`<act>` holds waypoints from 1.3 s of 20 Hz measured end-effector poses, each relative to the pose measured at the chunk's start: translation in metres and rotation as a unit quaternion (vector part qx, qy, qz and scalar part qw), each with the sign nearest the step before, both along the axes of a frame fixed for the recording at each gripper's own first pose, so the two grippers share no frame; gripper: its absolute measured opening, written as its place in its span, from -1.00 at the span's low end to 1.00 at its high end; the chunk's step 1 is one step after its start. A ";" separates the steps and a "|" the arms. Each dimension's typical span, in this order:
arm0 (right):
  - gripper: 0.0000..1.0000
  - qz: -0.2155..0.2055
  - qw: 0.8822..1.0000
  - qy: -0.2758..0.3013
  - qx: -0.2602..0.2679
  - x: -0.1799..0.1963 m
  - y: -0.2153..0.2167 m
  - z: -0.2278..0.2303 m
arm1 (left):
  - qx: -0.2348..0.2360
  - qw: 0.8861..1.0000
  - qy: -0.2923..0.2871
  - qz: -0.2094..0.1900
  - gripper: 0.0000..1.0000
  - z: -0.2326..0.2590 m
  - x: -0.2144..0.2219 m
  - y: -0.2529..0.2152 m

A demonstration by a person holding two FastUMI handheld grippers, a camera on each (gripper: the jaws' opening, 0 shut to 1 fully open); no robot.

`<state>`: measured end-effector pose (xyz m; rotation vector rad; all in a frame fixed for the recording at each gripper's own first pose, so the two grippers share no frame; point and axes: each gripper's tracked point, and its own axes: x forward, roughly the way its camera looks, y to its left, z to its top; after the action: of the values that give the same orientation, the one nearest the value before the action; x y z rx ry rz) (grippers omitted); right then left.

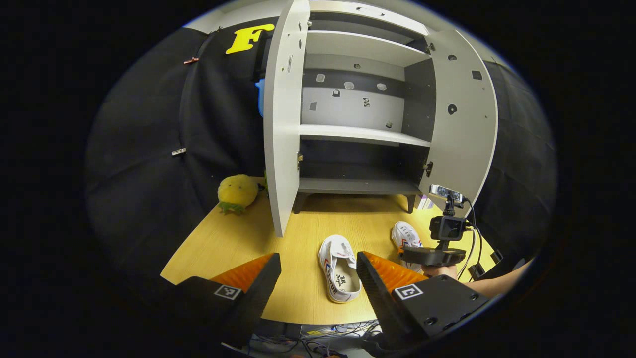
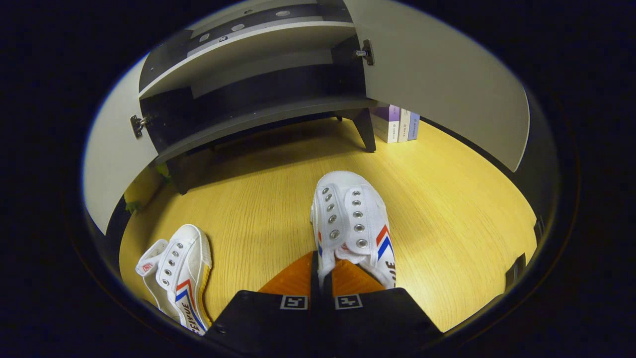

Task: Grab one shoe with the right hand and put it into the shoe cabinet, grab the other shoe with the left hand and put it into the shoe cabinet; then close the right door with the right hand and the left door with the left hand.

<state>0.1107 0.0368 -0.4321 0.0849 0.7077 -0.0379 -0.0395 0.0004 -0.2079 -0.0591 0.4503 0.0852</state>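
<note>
Two white canvas shoes with red and blue stripes lie on the wooden table [image 1: 308,223] in front of the open shoe cabinet [image 1: 357,134]. My left gripper [image 1: 318,255] hangs open above the table's near edge, with one shoe [image 1: 339,268] lying between and beyond its fingertips, untouched. In the right gripper view, my right gripper [image 2: 322,258] is shut on the near rim of the other shoe [image 2: 350,223], whose toe points at the cabinet [image 2: 258,117]. The first shoe [image 2: 176,271] lies to its left. The left gripper view has the right gripper [image 1: 437,253] over that other shoe [image 1: 406,234].
Both cabinet doors stand wide open, the left door [image 1: 280,114] and the right door [image 1: 464,124]; the shelves are bare. A yellow plush toy [image 1: 237,191] sits left of the cabinet. A few books [image 2: 397,124] stand behind the right door. Cables [image 1: 318,333] hang below the table's front edge.
</note>
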 end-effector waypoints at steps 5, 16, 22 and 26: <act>-0.90 0.043 0.997 -0.049 -0.043 0.010 0.001 0.029 | 0.000 1.000 0.005 0.002 0.91 -0.002 -0.003 0.000; -0.90 0.052 0.993 -0.101 -0.037 0.002 0.008 0.085 | 0.005 1.000 -0.001 -0.009 0.91 0.001 -0.007 0.004; -0.90 0.099 0.979 -0.169 -0.063 0.011 0.037 0.169 | 0.000 1.000 -0.018 -0.021 0.91 0.009 -0.007 0.005; -0.90 0.127 0.964 -0.220 -0.075 0.031 0.065 0.238 | 0.001 0.999 -0.037 -0.031 0.91 0.022 -0.004 0.006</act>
<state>0.1413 0.1016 -0.1939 -0.1408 0.2654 0.1703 -0.0439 0.0068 -0.1856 -0.0459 0.3769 0.0232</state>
